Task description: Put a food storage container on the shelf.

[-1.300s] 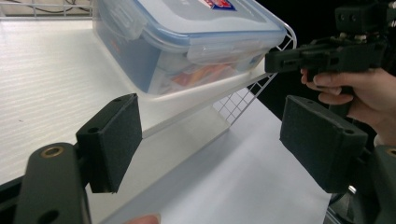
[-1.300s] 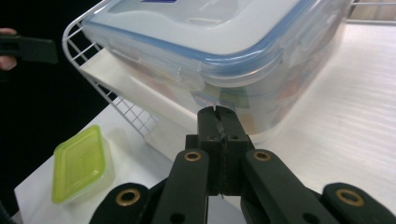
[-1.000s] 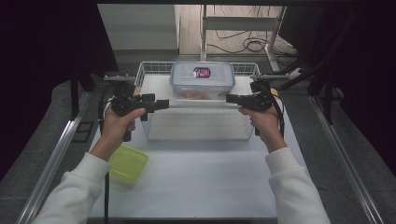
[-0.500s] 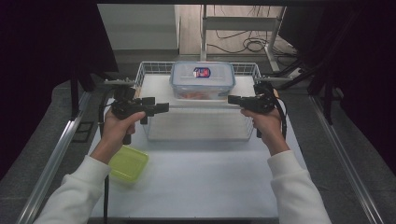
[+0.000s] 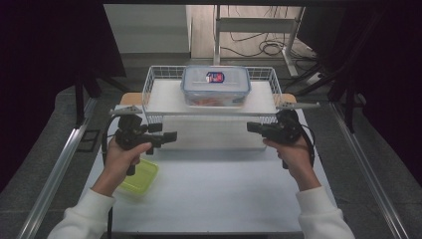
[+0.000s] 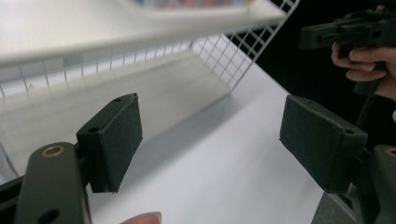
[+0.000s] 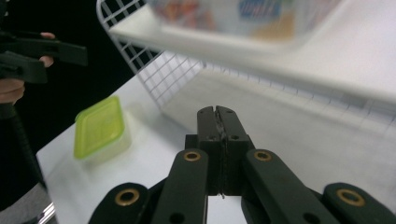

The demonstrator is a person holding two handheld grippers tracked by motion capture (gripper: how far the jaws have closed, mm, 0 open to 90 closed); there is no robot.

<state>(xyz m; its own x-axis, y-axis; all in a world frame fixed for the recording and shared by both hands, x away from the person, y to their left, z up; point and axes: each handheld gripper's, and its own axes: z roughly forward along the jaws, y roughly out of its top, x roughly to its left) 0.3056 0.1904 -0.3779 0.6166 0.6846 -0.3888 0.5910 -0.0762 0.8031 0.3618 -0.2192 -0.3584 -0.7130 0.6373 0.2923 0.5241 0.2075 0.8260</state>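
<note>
A clear food box with a blue-rimmed lid point(image 5: 215, 84) stands on the white shelf of a wire rack point(image 5: 148, 88) at the back of the table. A small box with a green lid point(image 5: 141, 175) lies at the front left, partly under the person's left hand. My left gripper point(image 5: 169, 135) hovers in front of the rack's left end. In the left gripper view its pads point(image 6: 114, 137) stand wide apart, so the left gripper point(image 6: 210, 140) is open and holds nothing. My right gripper point(image 5: 250, 126) hovers at the rack's right end. The right gripper point(image 7: 216, 113) is shut on nothing. The green-lidded box point(image 7: 99, 127) lies to its left.
The white table point(image 5: 214, 189) has bare room in front of the rack between the two hands. Metal rails point(image 5: 59, 164) run along both sides. A low space point(image 6: 154, 88) opens under the rack's shelf. Cables lie on the floor point(image 5: 268, 47) beyond the table.
Both hands have drawn their grippers back from the rack toward the person. The clear box and the green-lidded box have not moved.
</note>
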